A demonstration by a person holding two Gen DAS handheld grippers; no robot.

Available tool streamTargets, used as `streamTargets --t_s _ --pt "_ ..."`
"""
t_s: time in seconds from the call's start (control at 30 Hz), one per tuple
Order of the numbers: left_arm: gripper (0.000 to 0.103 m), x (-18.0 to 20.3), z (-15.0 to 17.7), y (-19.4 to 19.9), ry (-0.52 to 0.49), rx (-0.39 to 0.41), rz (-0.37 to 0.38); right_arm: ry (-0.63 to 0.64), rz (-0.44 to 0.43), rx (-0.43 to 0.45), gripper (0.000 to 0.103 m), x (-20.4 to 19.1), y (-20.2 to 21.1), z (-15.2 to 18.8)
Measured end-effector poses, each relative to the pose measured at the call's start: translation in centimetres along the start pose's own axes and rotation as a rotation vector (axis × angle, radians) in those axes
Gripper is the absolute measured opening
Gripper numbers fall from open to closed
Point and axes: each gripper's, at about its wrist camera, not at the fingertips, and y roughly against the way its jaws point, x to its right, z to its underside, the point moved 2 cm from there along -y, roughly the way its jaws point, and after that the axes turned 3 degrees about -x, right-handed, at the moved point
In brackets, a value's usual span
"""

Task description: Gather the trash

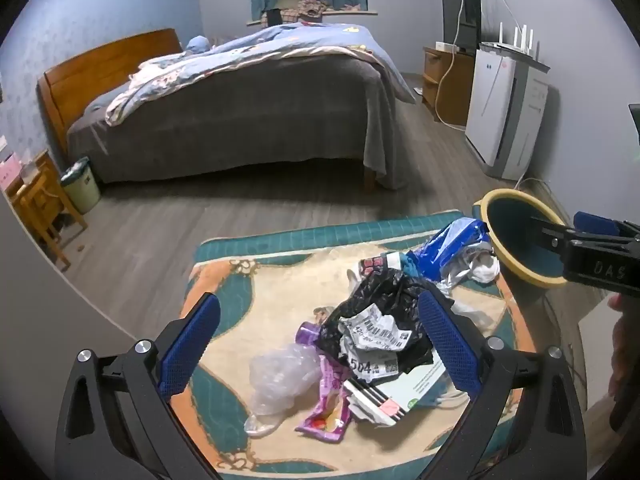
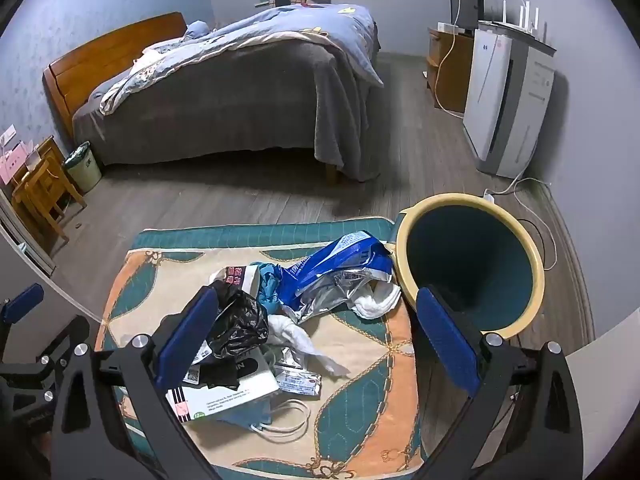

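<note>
A pile of trash lies on a patterned rug [image 1: 248, 280]: a crumpled black plastic bag [image 1: 384, 300], a clear plastic wrap [image 1: 280, 376], a purple wrapper [image 1: 328, 412], a blue foil bag [image 1: 452, 248] and a white box [image 1: 404, 392]. My left gripper [image 1: 320, 344] hangs open above the pile, nothing between its fingers. In the right wrist view the black bag [image 2: 240, 320], blue foil bag [image 2: 340, 264], white tissue [image 2: 304, 340] and a face mask [image 2: 260, 420] show. My right gripper [image 2: 316, 340] is open above them. A yellow-rimmed teal bin [image 2: 472, 264] stands at the rug's right edge.
A bed [image 1: 240, 120] with a grey cover stands across the wood floor. A small green bin [image 1: 82, 184] and a wooden nightstand [image 1: 36, 200] are at the left. A white appliance [image 2: 508, 108] with a cable on the floor stands by the right wall.
</note>
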Motion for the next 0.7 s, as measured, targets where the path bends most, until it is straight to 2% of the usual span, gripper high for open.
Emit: streamTargets --t_s 0.17,0.2,0.7 --pt "0.098 0.05 -0.01 0.04 -0.006 0.003 -0.004 -0.015 -0.011 0.002 0.098 0.41 0.02 0.04" --pt "0.098 0.07 0.0 0.04 -0.006 0.003 -0.004 0.012 0.015 0.001 0.098 -0.26 0.02 0.11" --pt "0.098 -0.41 0.14 -0.33 -0.003 -0.003 -0.004 0.024 0.033 0.003 0.098 -0.52 0.13 0.08"
